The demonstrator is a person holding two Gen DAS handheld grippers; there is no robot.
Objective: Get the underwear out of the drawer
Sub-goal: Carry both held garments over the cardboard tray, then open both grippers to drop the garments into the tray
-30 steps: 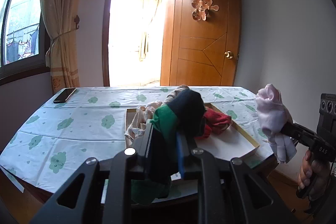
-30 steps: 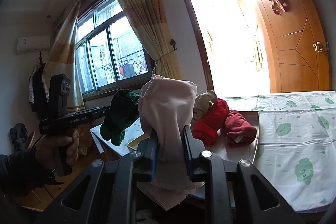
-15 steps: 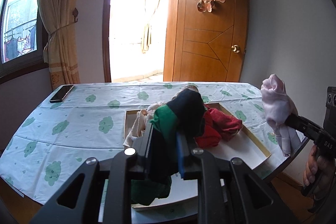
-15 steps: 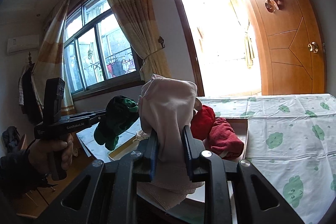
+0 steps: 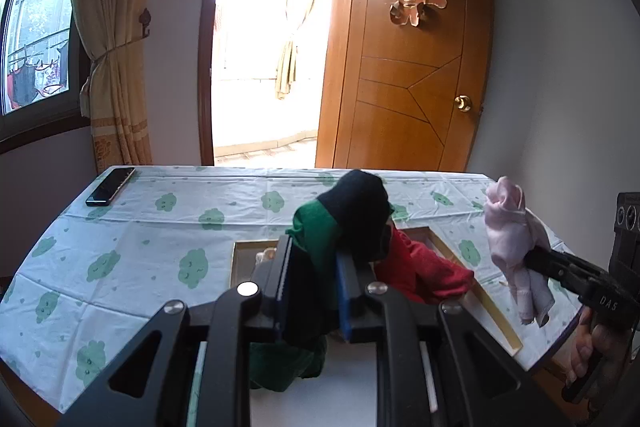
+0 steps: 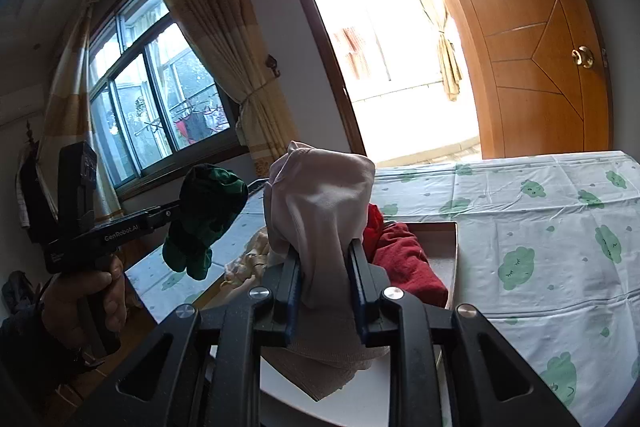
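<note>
The left wrist view alone shows a black phone (image 5: 110, 186) at the table's (image 5: 120, 267) far left corner. The left gripper (image 5: 314, 287) is clamped on green-and-black underwear (image 5: 340, 223) above the open drawer (image 5: 496, 323) — red garments (image 5: 424, 271) lie inside. The right gripper (image 6: 324, 279) pinches pale pink underwear (image 6: 320, 203); only its view shows the left hand (image 6: 84, 299) — and cream fabric (image 6: 244, 263).

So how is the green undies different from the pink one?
The green-and-black underwear is dark and two-coloured; the pale pink underwear is light and plain. The left hand-held gripper pinches the green pair; the right hand-held gripper pinches the pink pair. Both are bunched up, lifted above the drawer.
</note>
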